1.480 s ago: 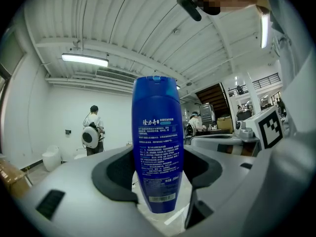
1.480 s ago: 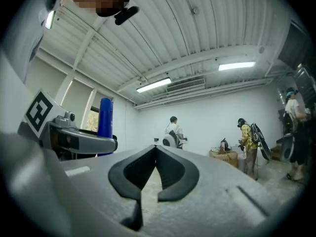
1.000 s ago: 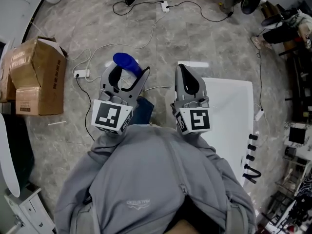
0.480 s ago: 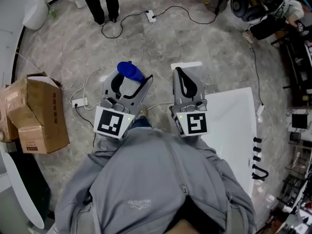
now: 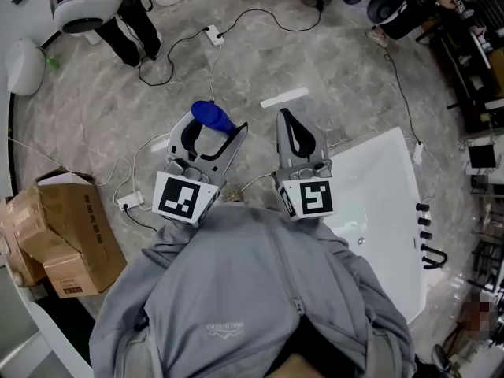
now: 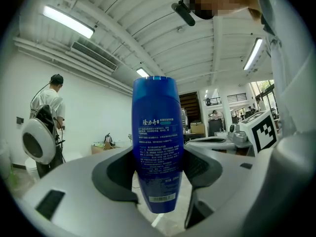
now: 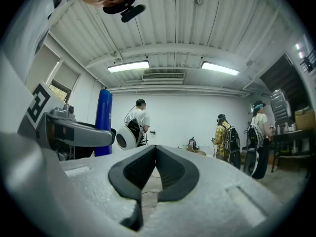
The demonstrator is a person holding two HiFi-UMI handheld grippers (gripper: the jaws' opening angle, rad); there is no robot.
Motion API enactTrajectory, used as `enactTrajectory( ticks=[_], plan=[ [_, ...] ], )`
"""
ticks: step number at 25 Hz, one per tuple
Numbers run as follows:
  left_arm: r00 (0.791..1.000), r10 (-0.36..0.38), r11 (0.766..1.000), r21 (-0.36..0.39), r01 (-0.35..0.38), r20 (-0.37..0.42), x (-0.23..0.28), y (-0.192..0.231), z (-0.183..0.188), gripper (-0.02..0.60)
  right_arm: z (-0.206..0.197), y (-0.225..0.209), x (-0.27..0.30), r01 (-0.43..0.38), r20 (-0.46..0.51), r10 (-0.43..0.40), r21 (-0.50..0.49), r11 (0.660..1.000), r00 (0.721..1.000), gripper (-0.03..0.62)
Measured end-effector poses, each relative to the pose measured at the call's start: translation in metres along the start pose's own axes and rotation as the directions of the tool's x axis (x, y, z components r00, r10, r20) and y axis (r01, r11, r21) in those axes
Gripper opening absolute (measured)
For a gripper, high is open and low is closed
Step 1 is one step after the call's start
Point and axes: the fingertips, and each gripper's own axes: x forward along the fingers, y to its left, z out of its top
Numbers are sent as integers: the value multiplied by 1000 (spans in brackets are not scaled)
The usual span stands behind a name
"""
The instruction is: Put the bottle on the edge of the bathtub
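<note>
Bright, even light from ceiling tubes (image 7: pixel 128 66) (mild glare); strong fisheye bending at the edges.

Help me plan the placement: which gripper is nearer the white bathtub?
Right. The right gripper, shut and empty, sits just beside the bathtub; the left gripper, holding the blue bottle, lies beyond it, farther from the tub.

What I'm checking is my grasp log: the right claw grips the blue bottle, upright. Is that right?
No: the left claw grips the blue bottle, upright, as the left gripper view shows. The right claw is shut, empty.
</note>
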Motion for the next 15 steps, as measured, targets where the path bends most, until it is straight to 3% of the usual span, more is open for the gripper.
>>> enactTrajectory(
  ticks=[10, 15],
  plan=[
    [990, -139, 990, -33, 139, -6, 47, 3, -8, 273, -13, -35, 0, 154, -51, -155, -14, 988, 987, 2],
    [971, -237, 971, -12, 237, 5, 85, -15, -4, 273, -21, -71, -9, 247, -56, -246, 1, 969, 968, 2]
  ],
)
